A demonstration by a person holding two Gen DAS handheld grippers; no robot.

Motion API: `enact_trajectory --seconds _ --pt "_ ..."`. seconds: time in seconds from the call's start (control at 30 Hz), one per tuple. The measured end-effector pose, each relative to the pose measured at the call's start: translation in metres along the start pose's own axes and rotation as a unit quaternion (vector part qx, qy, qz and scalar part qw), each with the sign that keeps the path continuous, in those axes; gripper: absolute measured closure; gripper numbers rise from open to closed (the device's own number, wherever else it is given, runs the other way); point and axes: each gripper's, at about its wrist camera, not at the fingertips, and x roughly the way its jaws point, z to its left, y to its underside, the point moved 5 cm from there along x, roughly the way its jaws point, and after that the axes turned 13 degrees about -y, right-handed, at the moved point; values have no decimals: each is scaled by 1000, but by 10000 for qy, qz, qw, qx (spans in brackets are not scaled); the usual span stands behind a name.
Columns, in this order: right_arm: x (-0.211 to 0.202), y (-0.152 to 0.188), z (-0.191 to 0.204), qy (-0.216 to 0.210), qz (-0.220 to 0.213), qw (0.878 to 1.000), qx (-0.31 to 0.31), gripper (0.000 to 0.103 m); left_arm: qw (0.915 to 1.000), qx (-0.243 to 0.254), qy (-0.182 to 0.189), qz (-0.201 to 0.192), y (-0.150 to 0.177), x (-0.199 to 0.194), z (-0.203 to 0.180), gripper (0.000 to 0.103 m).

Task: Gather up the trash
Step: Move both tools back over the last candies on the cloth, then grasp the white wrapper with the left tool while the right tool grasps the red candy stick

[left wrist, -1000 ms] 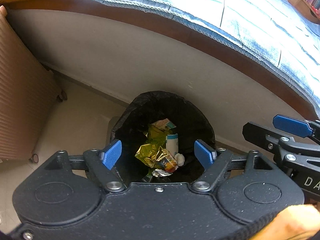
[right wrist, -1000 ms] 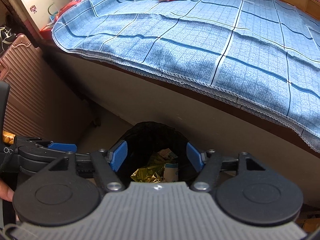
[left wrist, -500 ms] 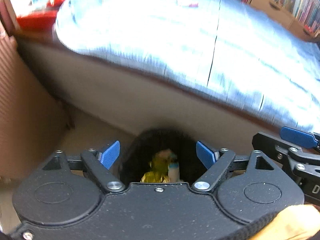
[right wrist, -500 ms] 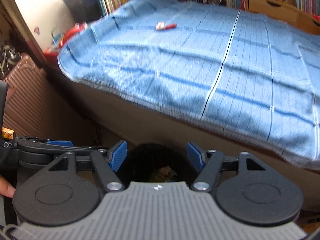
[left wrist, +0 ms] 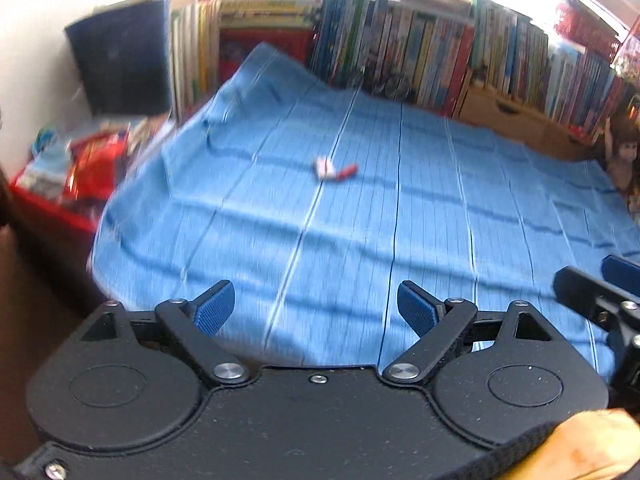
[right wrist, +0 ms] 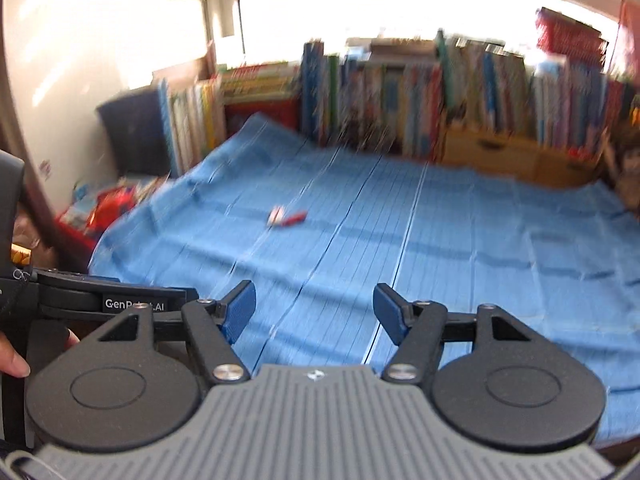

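Over the near edge of the bed (left wrist: pixel 440 216), the left gripper (left wrist: pixel 316 312) points across a blue checked cover. Its jaws are opening, with nothing between the blue pads (left wrist: pixel 214 307). The right gripper (right wrist: pixel 314 312) is beside it and aimed the same way; its jaws stand apart and empty.

Trash (left wrist: pixel 334 170), a small white and red item, lies on the cover toward the far side of the bed, well apart from both grippers. In the right wrist view the same trash (right wrist: pixel 286 217) appears left of centre, beyond the pads (right wrist: pixel 240 314).

Books (left wrist: pixel 420 52) stand in a row along the far edge of the bed. A red bin (left wrist: pixel 60 188) with packets sits at the far left corner. A doll (left wrist: pixel 622 160) stands at the right edge. Both views are motion-blurred.
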Motion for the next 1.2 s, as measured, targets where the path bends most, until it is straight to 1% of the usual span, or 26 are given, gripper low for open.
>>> enact_trajectory --seconds 0.2,0.27,0.37,0.47,0.6,0.67,0.73,0.77,0.83,0.93,1.0,1.07,1.13,1.2 --pt "10 -42 -12 442 -477 9979 -37 26 9997 8 67 -251 -57 17 -8 22" --pt "15 -52 -17 536 -558 9970 -44 26 9997 -15 43 -256 -74 26 -12 28" --pt "29 -63 -25 598 -619 9963 -41 26 9997 -92 -81 -221 -93 46 -16 35" --pt "49 -69 -35 528 -601 9968 -17 26 9994 -178 -254 -122 -106 73 -20 41" --pt "88 -76 -52 391 -427 9983 -57 26 9983 -344 -453 123 -122 113 -26 44" --pt "110 -82 -61 504 -299 9982 -138 26 9969 -534 -527 247 -129 134 -30 44" --pt "131 -88 -73 468 -216 9986 -116 26 9953 -672 -547 421 -134 156 -33 46" --pt "142 -89 -78 406 -152 9990 -70 26 9942 -723 -589 542 -136 168 -35 50" --pt "163 -91 -86 271 -9 9996 -19 26 9917 -818 -666 731 -140 190 -39 54" --pt "192 -87 -93 50 192 9997 -120 26 9899 -789 -774 889 -144 219 -46 55" --pt "210 -83 -95 -27 356 9992 -204 26 9883 -739 -897 987 -145 237 -49 57" --pt "225 -79 -97 -113 524 9982 -251 26 9856 -798 -1000 1106 -145 251 -50 59" --pt "238 -73 -100 -194 657 9973 -267 26 9829 -968 -951 1247 -145 264 -52 59" --pt "249 -68 -101 -272 793 9961 -292 26 9809 -1023 -903 1387 -143 276 -57 62"
